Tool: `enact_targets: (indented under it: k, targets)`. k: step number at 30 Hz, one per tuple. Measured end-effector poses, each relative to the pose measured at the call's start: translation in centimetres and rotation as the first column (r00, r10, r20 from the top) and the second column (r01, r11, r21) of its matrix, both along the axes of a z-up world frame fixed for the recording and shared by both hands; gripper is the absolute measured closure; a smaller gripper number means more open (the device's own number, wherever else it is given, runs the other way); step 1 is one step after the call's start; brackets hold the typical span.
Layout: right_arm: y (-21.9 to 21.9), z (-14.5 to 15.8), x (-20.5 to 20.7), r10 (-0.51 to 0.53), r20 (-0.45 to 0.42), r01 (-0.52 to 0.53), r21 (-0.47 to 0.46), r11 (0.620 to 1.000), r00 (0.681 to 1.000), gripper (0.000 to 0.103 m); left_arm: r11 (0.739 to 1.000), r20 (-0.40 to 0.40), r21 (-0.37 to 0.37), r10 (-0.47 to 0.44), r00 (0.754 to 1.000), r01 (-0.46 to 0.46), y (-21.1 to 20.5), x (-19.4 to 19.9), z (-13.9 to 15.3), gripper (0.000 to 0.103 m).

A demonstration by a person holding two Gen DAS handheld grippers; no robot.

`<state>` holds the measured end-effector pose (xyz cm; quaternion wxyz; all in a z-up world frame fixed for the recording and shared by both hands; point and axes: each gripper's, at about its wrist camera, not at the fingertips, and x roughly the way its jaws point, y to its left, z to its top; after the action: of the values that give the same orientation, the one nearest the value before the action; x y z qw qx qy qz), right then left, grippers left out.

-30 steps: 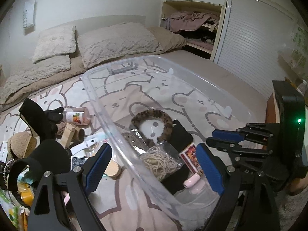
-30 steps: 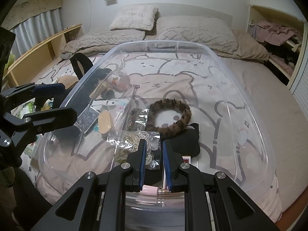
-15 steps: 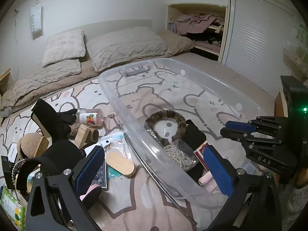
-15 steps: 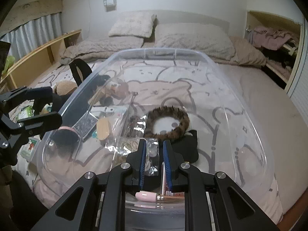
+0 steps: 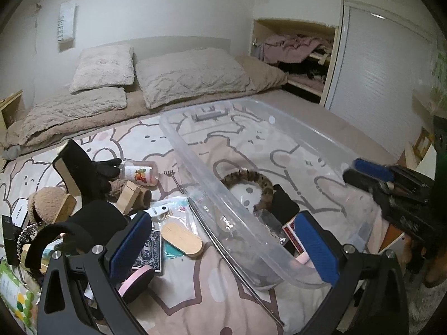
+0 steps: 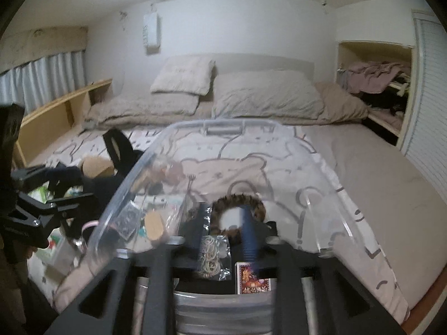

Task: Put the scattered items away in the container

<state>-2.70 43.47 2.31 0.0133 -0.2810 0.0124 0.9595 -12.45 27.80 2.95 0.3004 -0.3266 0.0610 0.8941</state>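
Note:
A clear plastic bin [image 5: 195, 164] lies on the bed and holds a leopard scrunchie [image 5: 251, 177], a bag of rubber bands [image 6: 211, 256], a red card box [image 6: 252, 282] and a black item. My left gripper [image 5: 223, 245] is open and empty above the bin's near left wall. My right gripper [image 6: 223, 223] is at the bin's near end, blurred; its fingers stand apart with nothing between them. It also shows in the left wrist view [image 5: 371, 173]. Left of the bin lie a wooden brush [image 5: 181, 240], a blue card deck [image 5: 149, 251] and a pink bottle [image 5: 139, 173].
More clutter lies at the bed's left: a black boot [image 5: 81, 170], a tan plush [image 5: 47, 203], wooden blocks [image 5: 128, 195], a pink round case [image 5: 137, 282], a long metal rod [image 5: 232, 265]. Pillows [image 5: 190, 75] lie at the headboard. A closet [image 5: 301, 55] stands right.
My left gripper has swung left, bringing the clutter beside the bin into view. My right gripper has opened from nearly shut and pulled back and up over the bin's near end.

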Motion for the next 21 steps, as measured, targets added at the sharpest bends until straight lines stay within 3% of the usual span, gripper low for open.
enact_targets:
  k: [1,9,21]
  targets:
    - [-0.2,0.3,0.3,-0.007,-0.014,0.007,0.012,1.000,1.000,0.000,1.000,-0.007,0.003,0.005,1.000,-0.005,-0.2,0.1,0.2,0.000]
    - [-2.4,1.1,2.1,-0.012,-0.078,0.016,0.053,0.998,0.997,0.000,0.998,-0.055,0.044,0.037,0.998,-0.035,-2.8,1.7,2.1,0.000]
    - [-4.9,3.1,4.8,-0.014,-0.099,0.019,0.055,0.998,0.995,0.000,0.996,-0.158,0.023,0.093,0.983,-0.091,-5.9,4.5,3.7,0.000]
